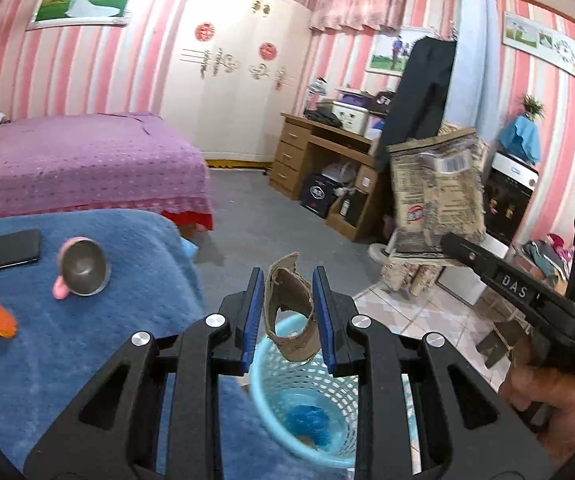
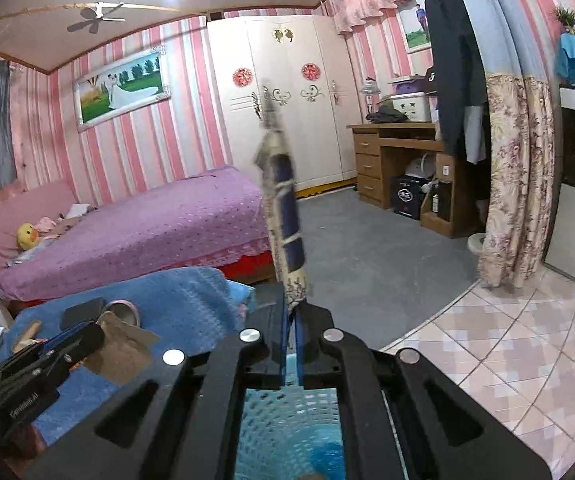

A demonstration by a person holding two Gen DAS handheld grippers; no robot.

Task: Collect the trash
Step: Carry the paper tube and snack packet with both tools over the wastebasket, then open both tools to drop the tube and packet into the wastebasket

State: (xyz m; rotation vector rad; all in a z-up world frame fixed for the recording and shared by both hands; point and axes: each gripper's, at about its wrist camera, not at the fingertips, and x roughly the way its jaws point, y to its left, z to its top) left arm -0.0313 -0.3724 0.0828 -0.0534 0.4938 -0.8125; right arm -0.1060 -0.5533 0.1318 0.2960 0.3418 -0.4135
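Your left gripper (image 1: 289, 312) pinches a torn brown cardboard strip (image 1: 290, 316) between its blue pads, long axis upright, directly above the pale blue plastic mesh waste basket (image 1: 307, 408). Your right gripper (image 2: 292, 320) is clamped on a flattened printed paper packet (image 1: 435, 196), held edge-on and upright. The basket lies below both; the left is judged nearer for release.

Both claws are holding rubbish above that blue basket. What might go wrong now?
1. The cardboard scrap looks loosely held in the left gripper, above the basket rim, not its middle; dropped now, it might land outside.
2. The packet in the right gripper is wide and flat, seemingly off to the basket's side; it may catch the rim.
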